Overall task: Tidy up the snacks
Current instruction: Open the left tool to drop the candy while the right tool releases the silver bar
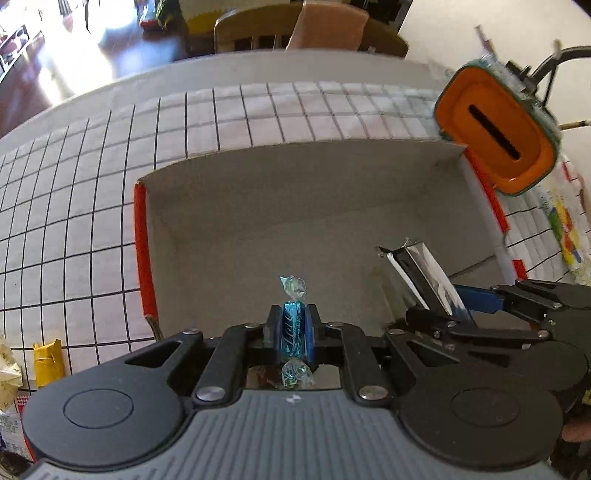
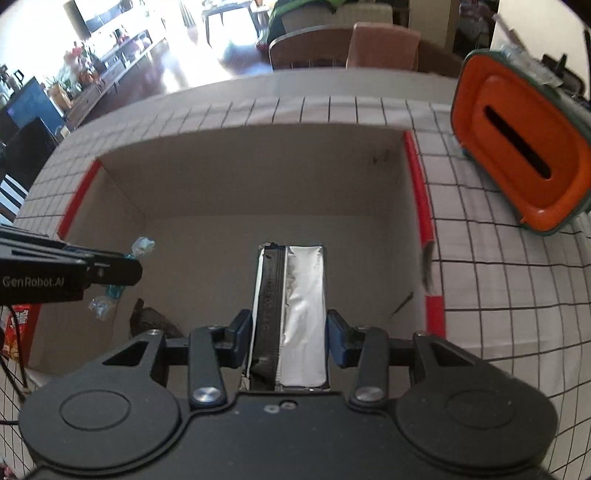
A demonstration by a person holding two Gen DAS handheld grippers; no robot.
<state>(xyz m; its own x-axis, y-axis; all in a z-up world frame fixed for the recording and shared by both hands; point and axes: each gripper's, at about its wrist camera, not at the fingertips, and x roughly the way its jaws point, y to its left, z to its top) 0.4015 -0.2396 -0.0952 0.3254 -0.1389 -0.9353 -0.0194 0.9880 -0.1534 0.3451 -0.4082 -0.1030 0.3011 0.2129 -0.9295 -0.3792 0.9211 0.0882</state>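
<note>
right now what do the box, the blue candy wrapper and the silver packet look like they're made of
Box: matte grey cardboard, judging by its folded walls. Blue candy wrapper: glossy film, clear crinkled twisted ends, probably plastic. Silver packet: shiny creased foil or metallised film.

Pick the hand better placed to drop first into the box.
Roughly even, leaning right: the right gripper holds the silver packet over bare box floor; the left gripper grips the blue candy there too.

Orange slotted container (image 2: 524, 147) on gridded tablecloth (image 1: 92, 206); wooden chairs (image 1: 255, 29) beyond.
</note>
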